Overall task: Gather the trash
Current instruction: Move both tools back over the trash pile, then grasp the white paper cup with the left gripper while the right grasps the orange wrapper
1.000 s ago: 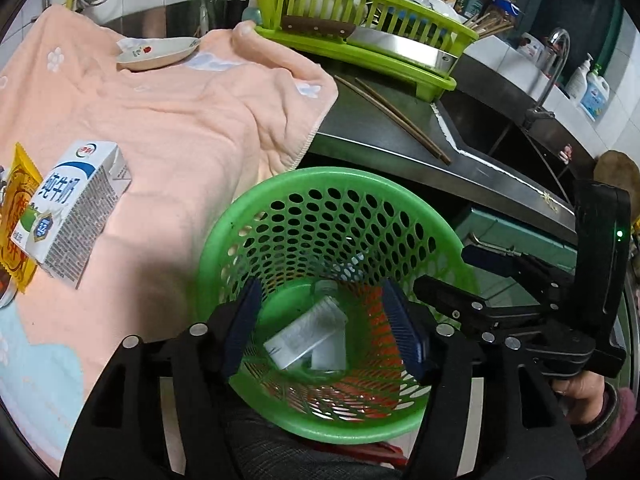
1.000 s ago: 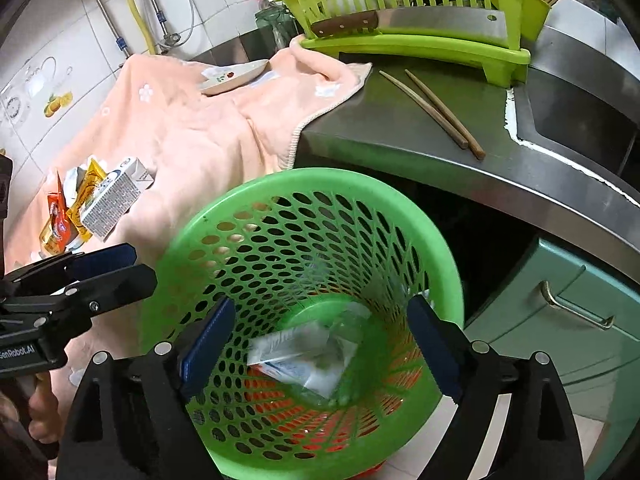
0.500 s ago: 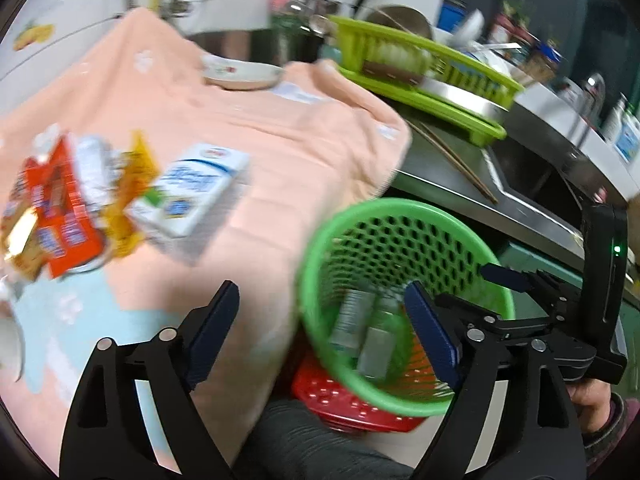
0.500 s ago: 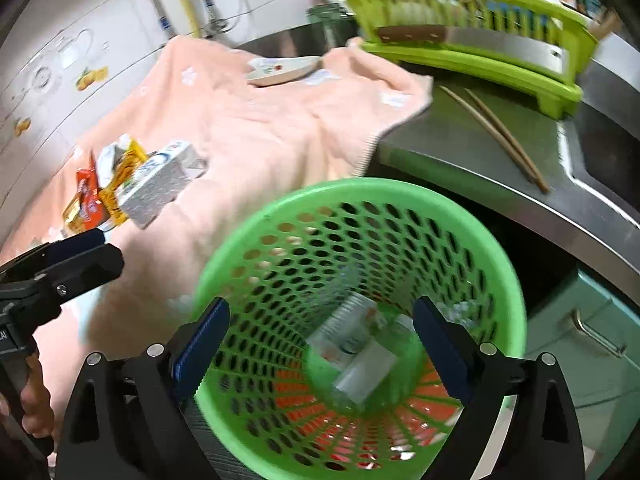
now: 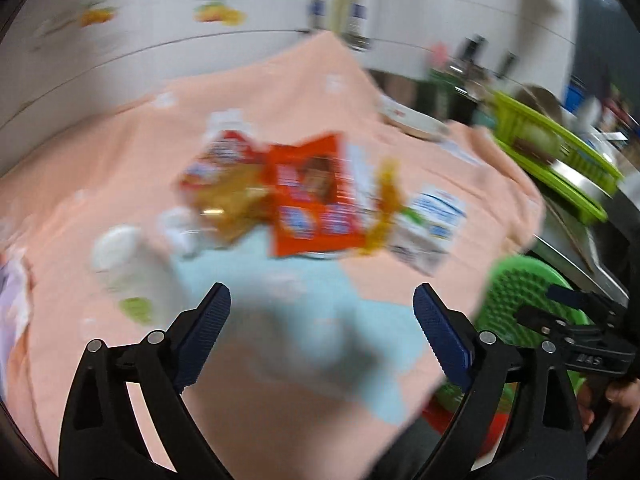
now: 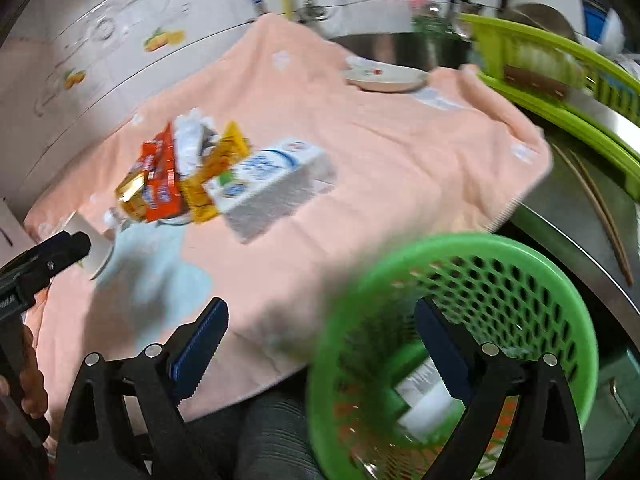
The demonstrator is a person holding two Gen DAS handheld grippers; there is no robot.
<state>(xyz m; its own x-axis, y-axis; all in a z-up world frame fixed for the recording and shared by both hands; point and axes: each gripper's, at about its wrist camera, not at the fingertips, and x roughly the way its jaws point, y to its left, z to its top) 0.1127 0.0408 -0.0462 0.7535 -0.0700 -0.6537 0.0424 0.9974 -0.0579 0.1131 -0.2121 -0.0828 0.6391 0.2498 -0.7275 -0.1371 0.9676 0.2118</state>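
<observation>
Both views have swung from the green basket (image 6: 452,320) toward the peach towel (image 6: 360,152). Left gripper (image 5: 322,330) jaws have just been opening; right gripper (image 6: 322,344) gapes, both empty. Beyond lie a milk carton (image 6: 272,188) and, seemingly, orange wrappers (image 5: 312,200).

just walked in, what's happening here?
A person with a gripper in each hand is clearing trash off a peach towel on a kitchen counter into a green basket. Both the left gripper and the right gripper are open and empty; the left's jaws have just been opening. A couple of pieces already lie in the basket. The milk carton, the red and yellow wrappers and a white cup lie on the towel, not yet collected.
</observation>
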